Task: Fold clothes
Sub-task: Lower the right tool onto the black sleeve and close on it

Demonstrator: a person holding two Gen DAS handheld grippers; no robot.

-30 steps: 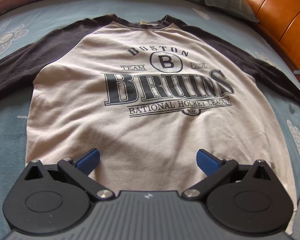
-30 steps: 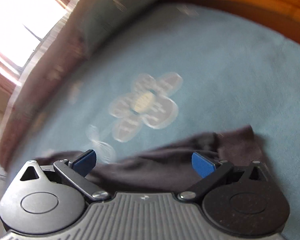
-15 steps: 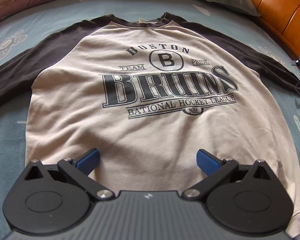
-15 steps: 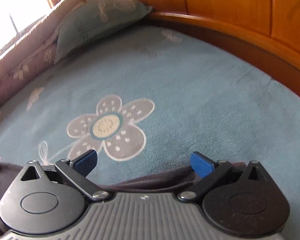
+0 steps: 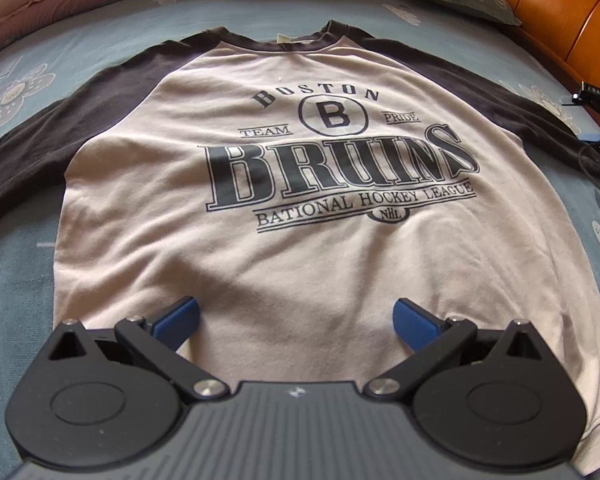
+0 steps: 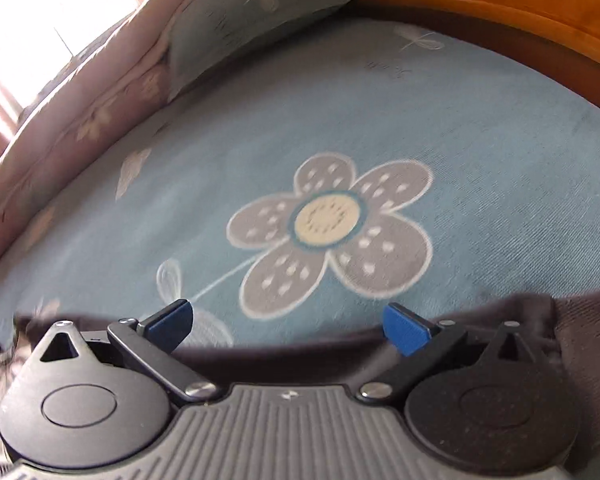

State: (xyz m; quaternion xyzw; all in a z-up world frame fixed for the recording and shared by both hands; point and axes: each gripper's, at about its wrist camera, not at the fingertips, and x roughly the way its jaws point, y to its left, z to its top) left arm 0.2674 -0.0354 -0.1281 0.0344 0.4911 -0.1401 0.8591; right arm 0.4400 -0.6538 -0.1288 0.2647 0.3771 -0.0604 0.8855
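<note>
Grey shirt (image 5: 300,208) lies flat on the bed (image 6: 479,152); your left tool (image 5: 296,316) gapes empty over its hem, your right tool (image 6: 288,326) wide open, seemingly over a dark sleeve (image 6: 579,320) at 6 o'clock.

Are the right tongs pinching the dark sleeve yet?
Cannot tell. In the right wrist view, the right tongs are wide open over the dark sleeve, so nothing is pinched, but no plain gap or contact shows.

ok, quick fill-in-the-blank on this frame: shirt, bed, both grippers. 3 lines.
1. The shirt lies flat with its printed side facing ____.
2. The shirt's sleeves are ____ in colour.
3. The left hand-held gripper and right hand-held gripper both have jaws ____.

Missing words: up; dark; open
</note>
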